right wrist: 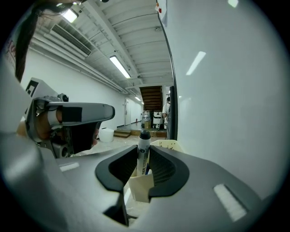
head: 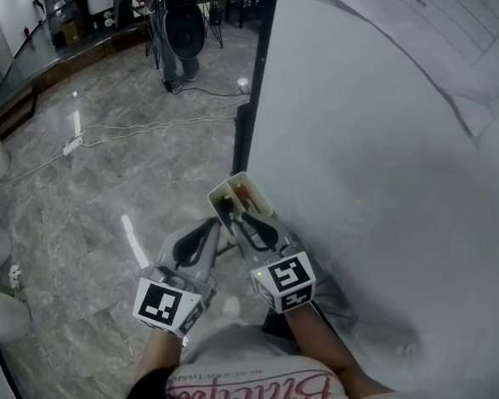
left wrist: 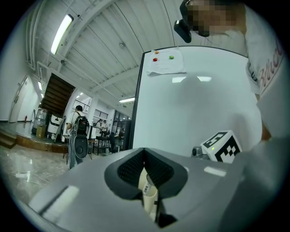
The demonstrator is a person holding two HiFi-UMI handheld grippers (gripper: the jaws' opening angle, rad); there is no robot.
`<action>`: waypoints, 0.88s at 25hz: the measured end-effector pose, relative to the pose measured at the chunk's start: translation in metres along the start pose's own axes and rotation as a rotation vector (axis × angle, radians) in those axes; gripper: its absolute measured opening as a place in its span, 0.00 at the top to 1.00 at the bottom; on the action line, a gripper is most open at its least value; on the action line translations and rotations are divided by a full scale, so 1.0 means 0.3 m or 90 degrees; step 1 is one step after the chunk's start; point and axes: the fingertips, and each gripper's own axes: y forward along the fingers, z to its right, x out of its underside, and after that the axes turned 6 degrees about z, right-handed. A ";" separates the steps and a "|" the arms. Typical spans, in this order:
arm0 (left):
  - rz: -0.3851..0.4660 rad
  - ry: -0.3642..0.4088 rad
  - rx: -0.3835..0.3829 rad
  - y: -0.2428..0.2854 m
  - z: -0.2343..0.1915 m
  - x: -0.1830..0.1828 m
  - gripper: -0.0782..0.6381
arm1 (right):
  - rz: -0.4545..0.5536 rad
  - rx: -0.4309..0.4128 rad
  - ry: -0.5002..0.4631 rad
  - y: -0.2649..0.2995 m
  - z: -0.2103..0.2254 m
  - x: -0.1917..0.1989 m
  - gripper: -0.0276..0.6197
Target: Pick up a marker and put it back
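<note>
Head view: both grippers sit low centre, pointing to 12 o'clock at a tray [head: 233, 187] fixed on the whiteboard [head: 388, 161] edge. The right gripper [head: 246, 222] has its tips over the tray; the left gripper [head: 209, 230] is just beside it at 9 o'clock, off the tray. Which thing in the tray is the task marker cannot be told from here. Left gripper view: left gripper [left wrist: 145, 150] tips meet, so it is clenched. A pale labelled thing shows in the gap below the tips; cannot tell what it is or whether it is gripped. The whiteboard [left wrist: 195, 104] fills 1 to 3 o'clock. Right gripper view: the marker [right wrist: 143, 158] stands upright, black cap at 12 o'clock, between the jaws of the right gripper [right wrist: 144, 149], its lower end down in the tray [right wrist: 166, 145]. A sliver of gap shows at the right pad, so this reads as released, marker between the jaws but not pinched. Judgement: pick-up done, marker seated back in the tray; task nearly complete. Left to do: draw the right gripper clear without tipping the marker.
</note>
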 end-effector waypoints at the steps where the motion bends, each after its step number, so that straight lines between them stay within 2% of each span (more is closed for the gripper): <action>1: -0.001 0.000 -0.001 -0.006 0.002 0.000 0.89 | -0.006 0.006 -0.005 -0.007 -0.001 0.003 0.83; 13: 0.018 -0.007 -0.013 -0.070 0.053 0.001 0.89 | -0.035 0.038 -0.016 -0.103 -0.005 0.041 0.77; 19: 0.021 -0.009 -0.015 -0.127 0.112 0.010 0.89 | 0.014 0.024 -0.013 -0.204 -0.055 0.010 0.77; 22: 0.018 -0.006 -0.014 -0.161 0.149 0.010 0.89 | 0.051 0.002 -0.026 -0.258 -0.108 -0.019 0.86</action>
